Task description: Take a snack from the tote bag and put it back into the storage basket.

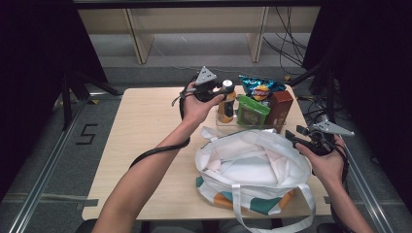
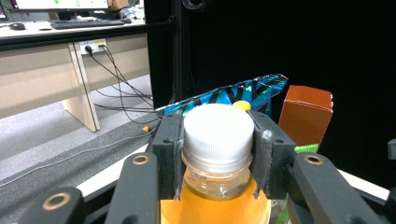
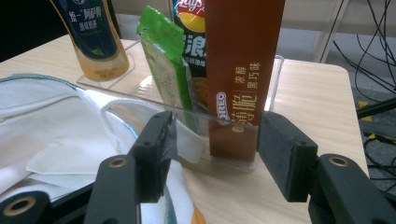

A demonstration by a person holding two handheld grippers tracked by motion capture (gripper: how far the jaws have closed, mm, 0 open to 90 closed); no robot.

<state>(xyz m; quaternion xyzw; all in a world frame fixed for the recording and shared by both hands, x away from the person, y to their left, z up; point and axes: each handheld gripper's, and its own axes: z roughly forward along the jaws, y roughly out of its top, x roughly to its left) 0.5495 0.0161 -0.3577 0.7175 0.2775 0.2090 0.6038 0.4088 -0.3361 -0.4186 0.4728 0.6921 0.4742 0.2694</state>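
Dark curtains close in both sides of the room, with pale desk legs and loose cables on the grey floor beyond a light wooden worktop (image 1: 145, 141).

At the left of the high view, the left gripper (image 1: 212, 91) sits at the top of a bottle (image 1: 226, 101) that stands upright in the near-left end of a clear plastic tray (image 1: 221, 122) at the far side of the worktop. In the left gripper view its black jaws are clamped on the ribbed white cap (image 2: 218, 135), one pad on each side, with the clear neck and orange drink below. The bottle's long axis runs straight up, so I judge that it should come out of the tray by a vertical lift, then travel toward the person to the bag.

Next along in the tray stand a green pouch (image 1: 251, 112), crinkled and glossy, a blue foil crisp bag (image 1: 261, 88) behind it, and a tall brown cardboard box (image 1: 280, 108) with crisp edges at the right end.

Just in front of the tray lies a white fabric tote bag (image 1: 252, 167), soft and creased, its mouth open upward, with orange and teal patches on its near side and long white handles.

At the right, the right gripper (image 1: 295, 138) hovers by the bag's right rim. In the right gripper view its jaws stand apart on nothing, pointing at the brown box. The left hand is the one nearer the bottle.
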